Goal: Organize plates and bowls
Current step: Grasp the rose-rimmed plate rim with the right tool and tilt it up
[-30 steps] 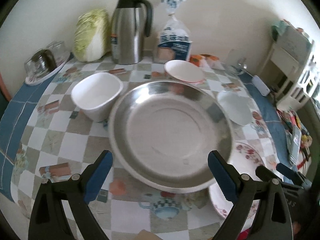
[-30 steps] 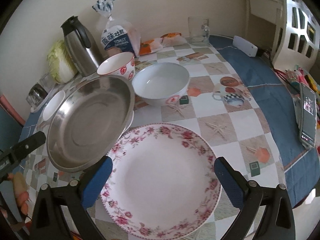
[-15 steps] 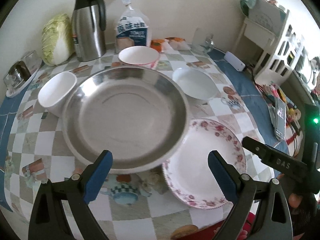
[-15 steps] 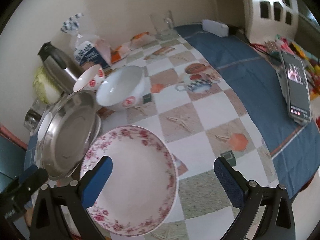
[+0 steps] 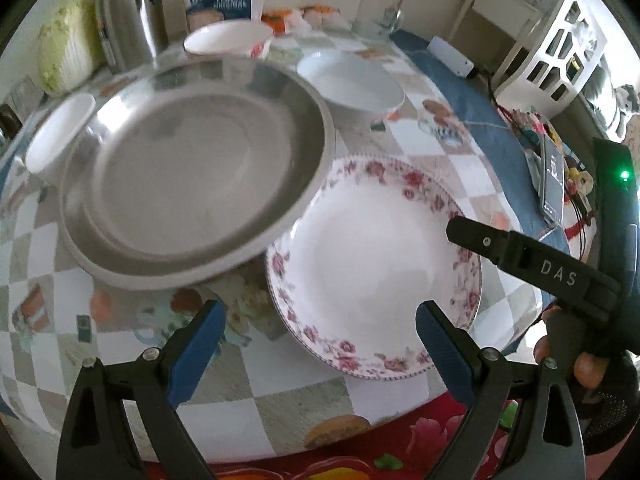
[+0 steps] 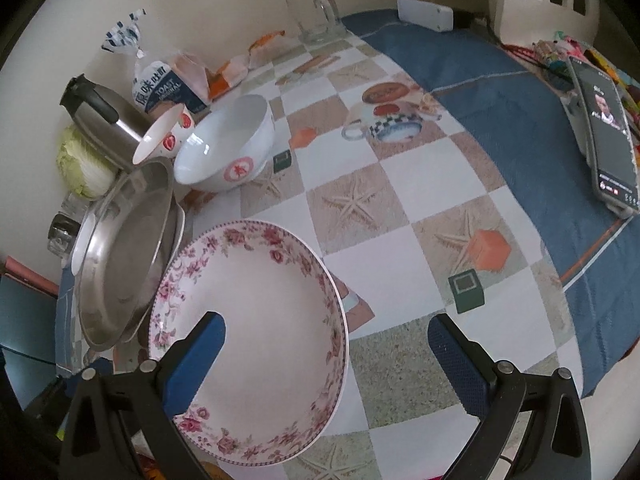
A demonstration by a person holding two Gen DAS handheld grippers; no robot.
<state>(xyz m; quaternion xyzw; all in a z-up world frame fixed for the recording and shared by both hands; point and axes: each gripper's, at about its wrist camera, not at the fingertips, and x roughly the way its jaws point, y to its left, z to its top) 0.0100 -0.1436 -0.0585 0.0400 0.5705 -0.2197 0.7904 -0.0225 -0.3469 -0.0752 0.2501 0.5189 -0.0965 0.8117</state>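
Looking at the table, not much sorting is done yet, as far as I can tell. The flower plate is the thing to find everything by. It sits at the near edge of the table, with nothing stacked on it.

Just beside the flower plate, on its left, is the big metal pan. The pan's rim reaches over the flower plate's edge, and a white rim peeks out under the pan (maybe another dish, but I cannot be sure). Behind the flower plate is the wide white bowl. A smaller red-and-white bowl is a bit farther back. Past the metal pan, far from the flower plate, is one more small white bowl. So the bowls are spread out, not nested.

The right gripper hangs over the near side of the flower plate with its fingers wide apart, one over the plate and one over bare table. The left gripper is also wide apart, close to the flower plate's near rim. Neither one holds anything.

I think nearly all the stacking is still left to do.
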